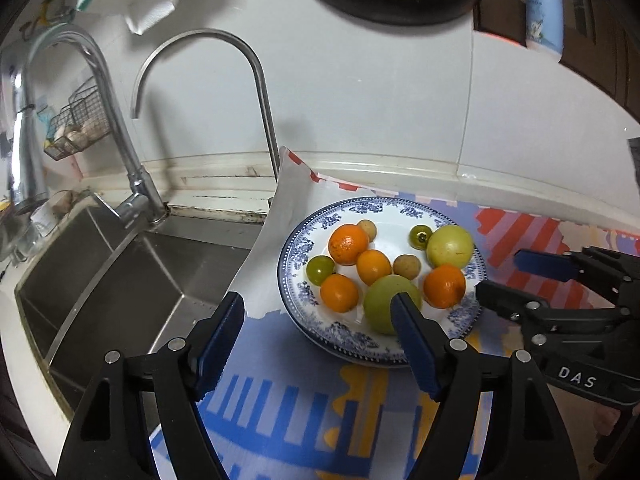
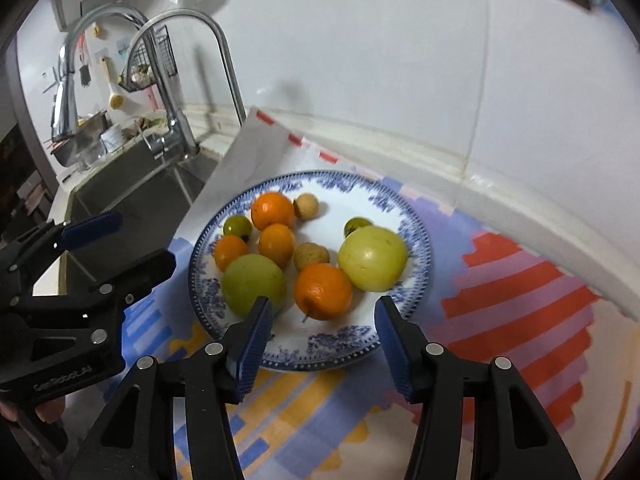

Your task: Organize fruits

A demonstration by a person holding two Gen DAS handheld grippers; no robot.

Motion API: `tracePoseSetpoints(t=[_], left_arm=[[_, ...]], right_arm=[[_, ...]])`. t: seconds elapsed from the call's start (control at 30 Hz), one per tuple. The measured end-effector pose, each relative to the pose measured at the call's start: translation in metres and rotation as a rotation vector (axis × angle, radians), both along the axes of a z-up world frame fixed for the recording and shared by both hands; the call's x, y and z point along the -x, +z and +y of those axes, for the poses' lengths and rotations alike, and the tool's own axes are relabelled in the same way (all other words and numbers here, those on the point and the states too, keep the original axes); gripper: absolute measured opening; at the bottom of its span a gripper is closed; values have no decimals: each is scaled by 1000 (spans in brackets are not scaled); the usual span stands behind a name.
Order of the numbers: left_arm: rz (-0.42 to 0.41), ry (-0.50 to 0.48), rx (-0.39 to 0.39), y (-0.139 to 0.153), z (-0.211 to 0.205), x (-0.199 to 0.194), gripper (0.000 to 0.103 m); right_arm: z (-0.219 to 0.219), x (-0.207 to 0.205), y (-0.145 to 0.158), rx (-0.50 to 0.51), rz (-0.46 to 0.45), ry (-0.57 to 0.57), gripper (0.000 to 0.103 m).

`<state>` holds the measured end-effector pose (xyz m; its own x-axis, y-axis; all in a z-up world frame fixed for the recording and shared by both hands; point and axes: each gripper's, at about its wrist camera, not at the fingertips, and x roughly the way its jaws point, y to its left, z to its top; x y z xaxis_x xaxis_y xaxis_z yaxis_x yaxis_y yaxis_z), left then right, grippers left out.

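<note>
The left hand-held gripper (image 1: 318, 322) hangs wide open and empty over the near-left rim of the plate (image 1: 294, 286); the right hand-held gripper (image 2: 322, 322) is partly open, also empty, over the near rim. No fruit sits between either pair of jaws.

All the fruit lies on the plate: four oranges (image 2: 323, 290), two big green fruits (image 2: 373, 258), two small dark-green ones (image 2: 237, 226) and two small brown ones (image 2: 311, 256), several touching. Every piece is round, so a finger that nudges instead of closing squarely could probably send one rolling into its neighbours or over the shallow rim. The near orange sits close between both green fruits; wide jaws coming down there may well bump them.

The plate rests on a patterned mat (image 2: 520, 292) on the worktop. The sink (image 1: 132, 276) drops away just left, and a stray fruit could end there. The wall (image 2: 400, 80) closes in behind. Free room lies to the right and near side. The two grippers are close together and might clash.
</note>
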<state>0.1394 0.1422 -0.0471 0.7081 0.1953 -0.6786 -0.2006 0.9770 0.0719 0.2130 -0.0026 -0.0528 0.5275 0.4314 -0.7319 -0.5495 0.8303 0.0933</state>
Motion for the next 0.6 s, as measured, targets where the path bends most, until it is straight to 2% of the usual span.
tracePoseSetpoints(t=[0.33, 0.5, 0.6], left_arm=[[-86, -67, 18, 31, -45, 46, 82], [-108, -116, 32, 41, -68, 64, 82], [-132, -143, 38, 46, -80, 76, 86]], right_arm=[[-64, 61, 42, -13, -102, -186, 71], [-95, 88, 56, -23, -129, -269, 72], [-112, 106, 62, -31, -146, -325, 79]])
